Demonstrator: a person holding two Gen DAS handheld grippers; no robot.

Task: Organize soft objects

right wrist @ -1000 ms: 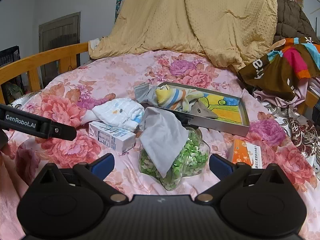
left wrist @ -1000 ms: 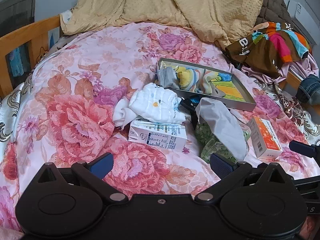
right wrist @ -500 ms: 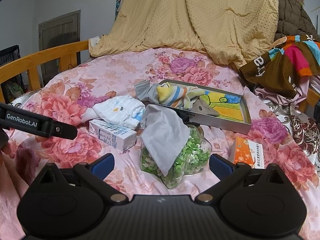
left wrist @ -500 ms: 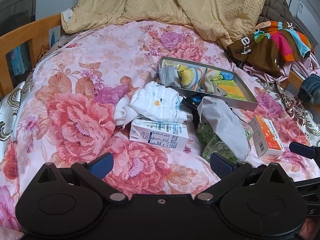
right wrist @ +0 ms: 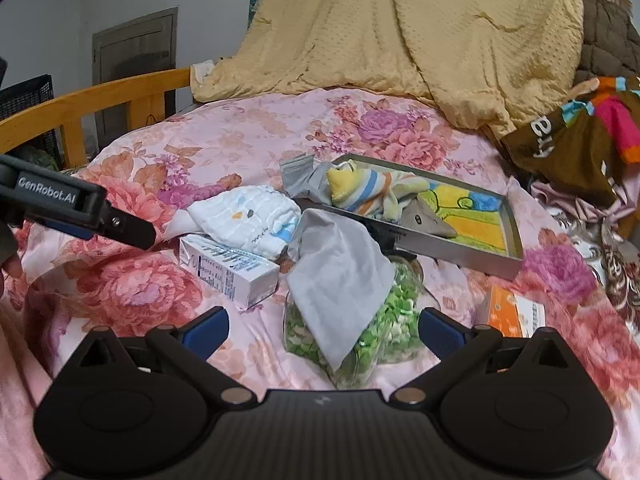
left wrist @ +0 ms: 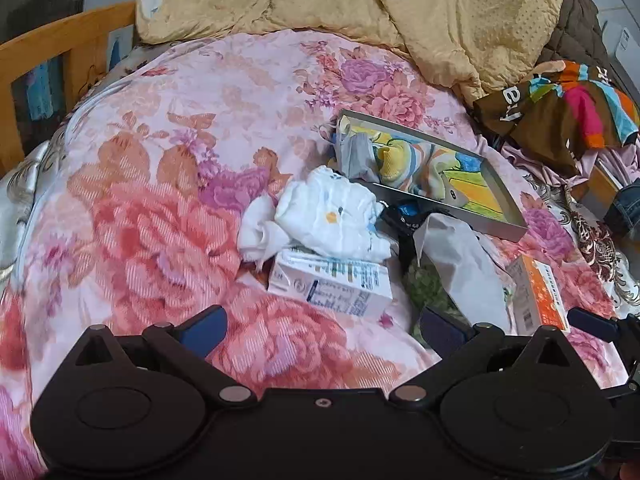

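Note:
A white cloth (left wrist: pixel 332 216) (right wrist: pixel 248 216) lies crumpled on the floral bedspread, just behind a white carton (left wrist: pixel 332 284) (right wrist: pixel 228 272). A grey cloth (right wrist: pixel 340 276) (left wrist: pixel 464 264) drapes over a jar of green pieces (right wrist: pixel 384 328). A grey tray (right wrist: pixel 460 248) (left wrist: pixel 508 224) behind them holds a striped sock (right wrist: pixel 360 192), a grey cloth and a small grey-brown piece. My left gripper (left wrist: pixel 320 328) is open and empty, in front of the carton. My right gripper (right wrist: pixel 324 328) is open and empty, in front of the jar.
An orange box (right wrist: pixel 516 316) (left wrist: pixel 540 296) lies right of the jar. A yellow quilt (right wrist: pixel 400 40) is heaped at the back, and colourful clothes (right wrist: pixel 580 140) at the right. A wooden bed rail (right wrist: pixel 100 100) runs along the left. The left gripper's arm (right wrist: pixel 72 208) reaches in at left.
Both grippers have moved slightly forward toward the pile. Nothing on the bed has moved, and both grippers stay open.

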